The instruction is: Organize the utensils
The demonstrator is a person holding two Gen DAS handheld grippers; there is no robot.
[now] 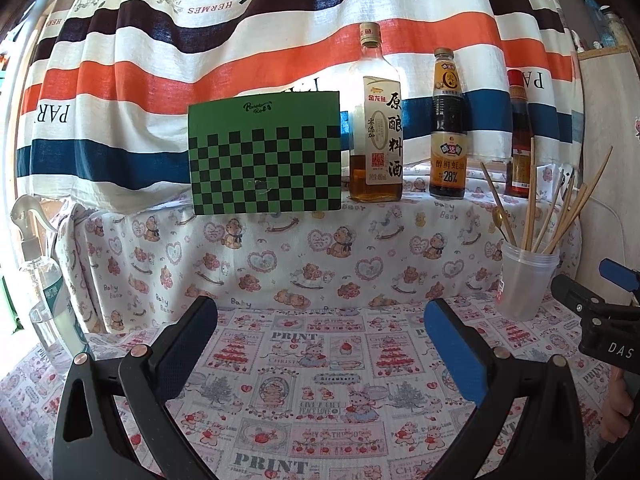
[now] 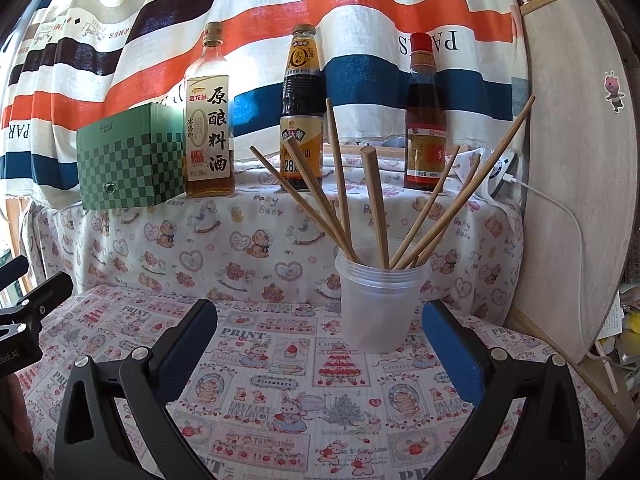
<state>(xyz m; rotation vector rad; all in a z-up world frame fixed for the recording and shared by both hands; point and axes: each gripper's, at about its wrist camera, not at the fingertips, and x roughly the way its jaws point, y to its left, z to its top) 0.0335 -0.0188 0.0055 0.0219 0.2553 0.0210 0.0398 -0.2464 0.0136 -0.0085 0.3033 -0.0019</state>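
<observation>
Right wrist view showed wooden chopsticks [image 2: 376, 204] standing in a clear plastic cup [image 2: 380, 304] on the patterned tablecloth [image 2: 280, 392], fanning upward and outward. Right gripper [image 2: 320, 344] and left gripper [image 1: 320, 344] were both wide open, empty.

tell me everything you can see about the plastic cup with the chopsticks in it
The plastic cup is translucent, frosted white, and looks like several cups nested together, judging by the stacked rims. It stands upright on the printed tablecloth, in front of the raised ledge with the bottles. Wooden chopsticks stand inside it, fanning outward and leaning on its rim. The left wrist view also shows a thin gold-tipped utensil among them. A small red label marks its lower side there. Neither gripper touches it; the right gripper is open, just short of it.
</observation>
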